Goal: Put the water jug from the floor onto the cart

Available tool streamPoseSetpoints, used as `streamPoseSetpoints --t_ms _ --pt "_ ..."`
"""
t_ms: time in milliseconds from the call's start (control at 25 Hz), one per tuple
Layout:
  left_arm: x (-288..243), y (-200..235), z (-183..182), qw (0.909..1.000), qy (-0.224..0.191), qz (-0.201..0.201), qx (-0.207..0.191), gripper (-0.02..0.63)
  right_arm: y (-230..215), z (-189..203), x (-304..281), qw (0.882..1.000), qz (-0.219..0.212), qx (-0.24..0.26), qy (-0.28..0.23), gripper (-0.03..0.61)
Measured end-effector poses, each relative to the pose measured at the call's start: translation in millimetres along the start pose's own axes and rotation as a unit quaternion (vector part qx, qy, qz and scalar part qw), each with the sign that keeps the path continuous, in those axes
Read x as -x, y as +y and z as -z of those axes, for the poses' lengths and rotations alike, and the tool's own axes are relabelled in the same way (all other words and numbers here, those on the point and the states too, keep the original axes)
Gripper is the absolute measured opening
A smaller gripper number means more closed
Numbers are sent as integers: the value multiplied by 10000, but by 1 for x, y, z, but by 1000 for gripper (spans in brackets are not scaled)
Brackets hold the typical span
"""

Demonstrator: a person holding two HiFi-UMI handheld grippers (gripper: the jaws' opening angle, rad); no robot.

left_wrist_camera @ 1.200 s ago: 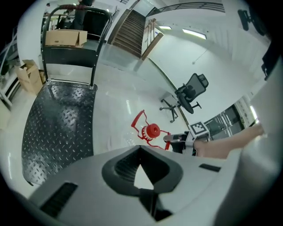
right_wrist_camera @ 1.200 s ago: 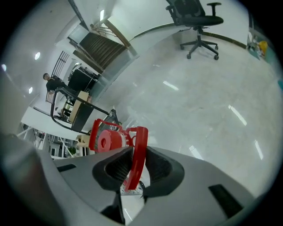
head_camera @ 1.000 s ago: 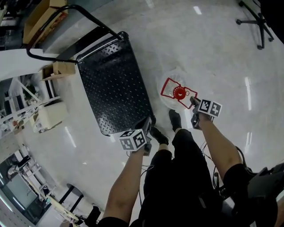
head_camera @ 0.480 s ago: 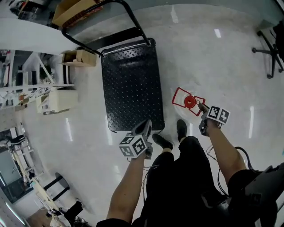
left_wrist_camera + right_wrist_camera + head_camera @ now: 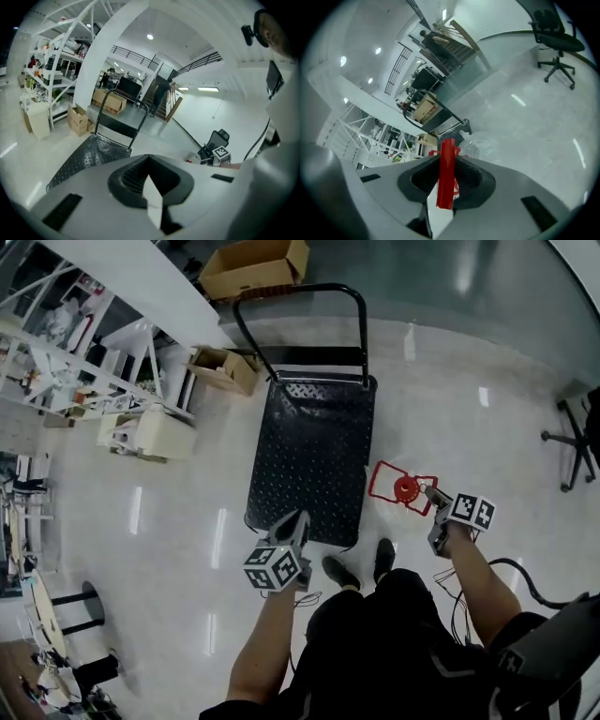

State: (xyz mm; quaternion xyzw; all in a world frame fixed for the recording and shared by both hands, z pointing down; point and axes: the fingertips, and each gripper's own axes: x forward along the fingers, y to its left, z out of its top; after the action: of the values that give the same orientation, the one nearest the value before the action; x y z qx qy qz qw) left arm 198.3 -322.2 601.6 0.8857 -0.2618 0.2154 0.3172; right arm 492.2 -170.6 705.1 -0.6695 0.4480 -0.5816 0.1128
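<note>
The water jug is clear, with a red cap (image 5: 404, 488) and a red frame handle (image 5: 386, 482). It hangs just right of the black cart deck (image 5: 309, 451). My right gripper (image 5: 433, 496) is shut on that handle. In the right gripper view the red handle bar (image 5: 446, 185) stands upright between the jaws, and the clear jug body (image 5: 482, 144) shows beyond them. My left gripper (image 5: 294, 524) hovers over the cart's near edge. It is shut with nothing in it, and its tips meet in the left gripper view (image 5: 149, 159). The cart's black push handle (image 5: 298, 292) is at the far end.
Cardboard boxes (image 5: 253, 263) (image 5: 225, 369) lie beyond the cart. White shelving (image 5: 84, 381) and a white bin (image 5: 155, 432) stand at its left. An office chair (image 5: 577, 427) is at the right. The person's shoes (image 5: 339, 571) are next to the cart's near edge.
Both grippers have risen, the right one carrying the jug by its red handle. The jug has come closer to the cart's right side. The view has swung, showing the cart's handle and the boxes.
</note>
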Motion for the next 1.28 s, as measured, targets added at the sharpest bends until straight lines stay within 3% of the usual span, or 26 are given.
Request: streamPoseSetpoints --t_ms 280,680,960,1280 --pt "79 33 -37 9962 -828 -266 -21 -3 134 1 -22 9948 -717 692 218 86" --pt "171 103 -28 9826 -1527 -953 450 -4 280 72 -103 9769 -1423 1282 953 86" --pt "218 144 -16 9731 -1767 -1336 636 -3 344 137 -160 9628 -1616 1605 1455 86" --pt "246 180 2 9663 -1810 -1597 899 -3 372 205 -215 9515 -1577 1774 1958 86"
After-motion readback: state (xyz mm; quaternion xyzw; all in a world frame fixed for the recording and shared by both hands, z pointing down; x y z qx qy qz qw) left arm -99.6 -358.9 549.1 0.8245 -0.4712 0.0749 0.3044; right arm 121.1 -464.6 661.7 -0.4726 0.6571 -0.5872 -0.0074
